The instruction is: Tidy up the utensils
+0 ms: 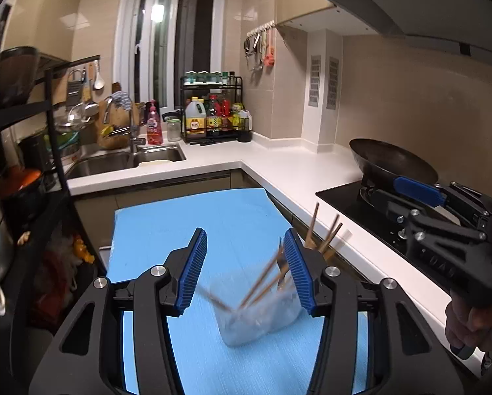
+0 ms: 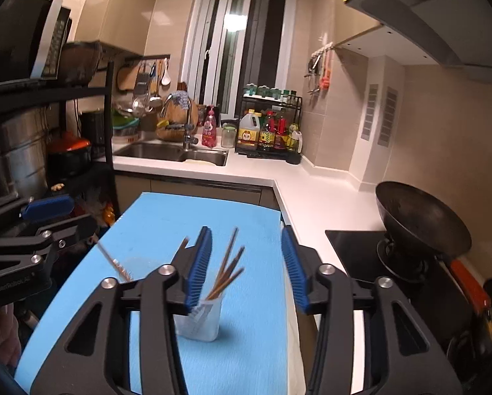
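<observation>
A clear plastic cup (image 2: 200,321) stands on the blue mat (image 2: 246,217) and holds several brown chopsticks (image 2: 228,270). In the left wrist view the cup (image 1: 259,316) is blurred, with chopsticks (image 1: 262,279) leaning out of it. My left gripper (image 1: 246,270) is open and empty above the cup. My right gripper (image 2: 246,270) is open and empty, with the cup just right of its left finger (image 2: 198,266). One more chopstick (image 2: 112,260) lies or leans at the mat's left, blurred. The right gripper also shows in the left wrist view (image 1: 420,194), the left gripper in the right wrist view (image 2: 45,210).
A black wok (image 2: 423,217) sits on the dark stove (image 1: 361,210) to the right. White counter (image 1: 295,171) runs behind the mat to a sink (image 1: 131,158). A bottle rack (image 1: 213,112) stands at the back. A black shelf (image 1: 32,125) with pots stands on the left.
</observation>
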`<state>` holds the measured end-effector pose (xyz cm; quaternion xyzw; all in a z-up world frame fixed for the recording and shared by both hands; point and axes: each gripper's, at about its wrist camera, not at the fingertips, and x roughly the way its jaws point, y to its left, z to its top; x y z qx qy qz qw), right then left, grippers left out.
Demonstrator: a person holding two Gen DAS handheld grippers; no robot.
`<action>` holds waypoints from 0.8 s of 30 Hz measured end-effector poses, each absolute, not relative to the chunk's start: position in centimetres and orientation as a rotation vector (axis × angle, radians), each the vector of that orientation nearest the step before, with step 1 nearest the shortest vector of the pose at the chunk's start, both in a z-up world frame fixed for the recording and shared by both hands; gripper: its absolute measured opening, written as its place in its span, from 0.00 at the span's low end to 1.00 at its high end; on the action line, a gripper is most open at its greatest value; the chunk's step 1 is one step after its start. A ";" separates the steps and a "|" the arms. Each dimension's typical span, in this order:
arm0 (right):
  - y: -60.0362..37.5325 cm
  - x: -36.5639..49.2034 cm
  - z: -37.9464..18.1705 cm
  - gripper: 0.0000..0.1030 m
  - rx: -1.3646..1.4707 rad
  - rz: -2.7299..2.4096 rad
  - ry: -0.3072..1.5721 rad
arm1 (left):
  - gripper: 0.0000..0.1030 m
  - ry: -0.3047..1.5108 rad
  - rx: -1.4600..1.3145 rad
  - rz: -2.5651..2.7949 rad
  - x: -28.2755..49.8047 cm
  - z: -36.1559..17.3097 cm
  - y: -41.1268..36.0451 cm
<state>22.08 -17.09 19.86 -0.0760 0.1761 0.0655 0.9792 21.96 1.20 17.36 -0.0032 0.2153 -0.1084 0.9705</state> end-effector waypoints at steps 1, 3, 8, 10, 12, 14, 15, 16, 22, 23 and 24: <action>-17.4 20.7 19.5 0.56 -0.139 0.132 0.347 | 0.51 0.435 -0.020 -0.212 20.6 16.9 1.4; -18.0 18.2 18.1 0.69 -0.104 0.123 0.344 | 0.57 0.440 -0.048 -0.191 18.4 15.5 1.8; -18.1 13.9 13.3 0.82 -0.074 0.082 0.422 | 0.73 0.487 -0.102 -0.122 13.6 10.6 2.2; -18.1 12.2 11.8 0.85 -0.060 0.061 0.455 | 0.78 0.520 -0.149 -0.088 12.2 8.6 2.4; -18.1 10.6 10.6 0.91 -0.059 0.043 0.459 | 0.84 0.542 -0.181 -0.054 11.3 7.5 2.6; -18.1 8.6 9.5 0.94 -0.081 0.036 0.428 | 0.85 0.543 -0.193 -0.016 10.4 6.9 2.6; -18.4 7.7 8.7 0.94 -0.086 0.015 0.420 | 0.87 0.532 -0.198 0.000 9.7 6.8 2.7; -18.8 7.2 8.2 0.94 -0.074 0.004 0.430 | 0.90 0.526 -0.199 0.006 9.3 6.9 2.7; -20.4 5.6 8.1 0.95 -0.041 -0.032 0.465 | 0.93 0.477 -0.193 0.022 7.0 8.5 2.8; -20.4 5.4 8.6 0.95 -0.040 -0.042 0.465 | 0.93 0.470 -0.192 0.018 6.7 8.7 2.8; -20.4 5.1 9.0 0.95 -0.041 -0.050 0.459 | 0.93 0.468 -0.197 0.011 6.4 8.7 2.9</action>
